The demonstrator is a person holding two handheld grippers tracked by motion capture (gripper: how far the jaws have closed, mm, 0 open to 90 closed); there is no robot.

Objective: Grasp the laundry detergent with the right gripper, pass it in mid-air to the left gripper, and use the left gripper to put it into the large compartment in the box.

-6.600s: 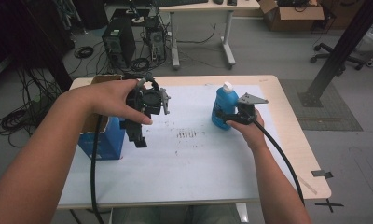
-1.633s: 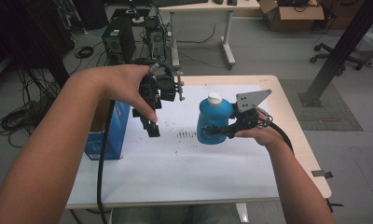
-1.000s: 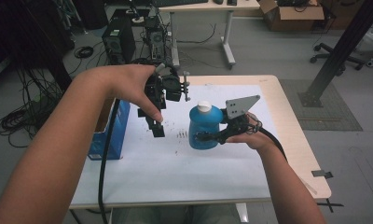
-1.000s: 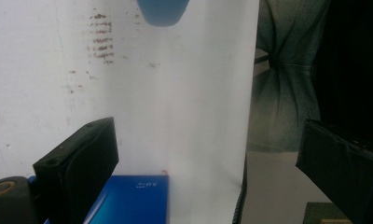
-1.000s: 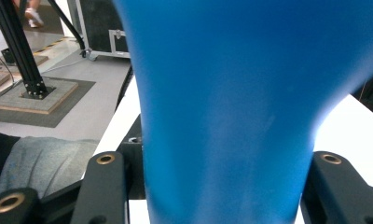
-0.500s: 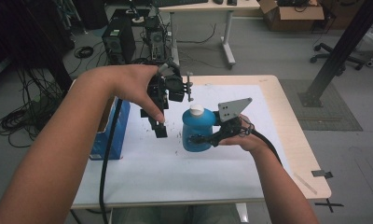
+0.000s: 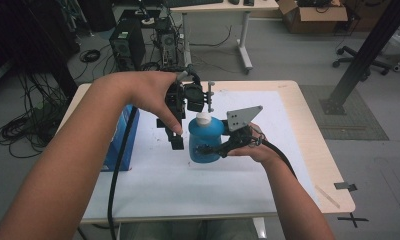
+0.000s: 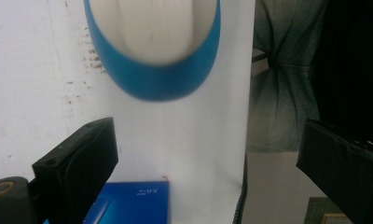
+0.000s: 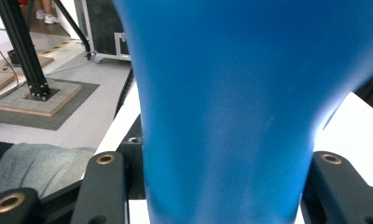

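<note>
- Since the earlier frames the right gripper (image 7: 208, 148) has carried the blue bottle (image 7: 205, 142) from the worktop's (image 7: 268, 185) right side toward its middle, under the left gripper (image 7: 188, 107).
- Right jaws clamp the bottle's body; it hangs just above the worktop.
- Left jaws gape wide and empty above the white cap (image 7: 203, 118).
- Risk, as I judge it: the smooth, rounded bottle could twist or slip when the cap gets grabbed off-centre.
- A tilt might spill liquid toward the blue box (image 7: 124, 137).

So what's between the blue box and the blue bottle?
In the high view, the left gripper hangs between the blue box and the blue bottle, above the white sheet.
</note>
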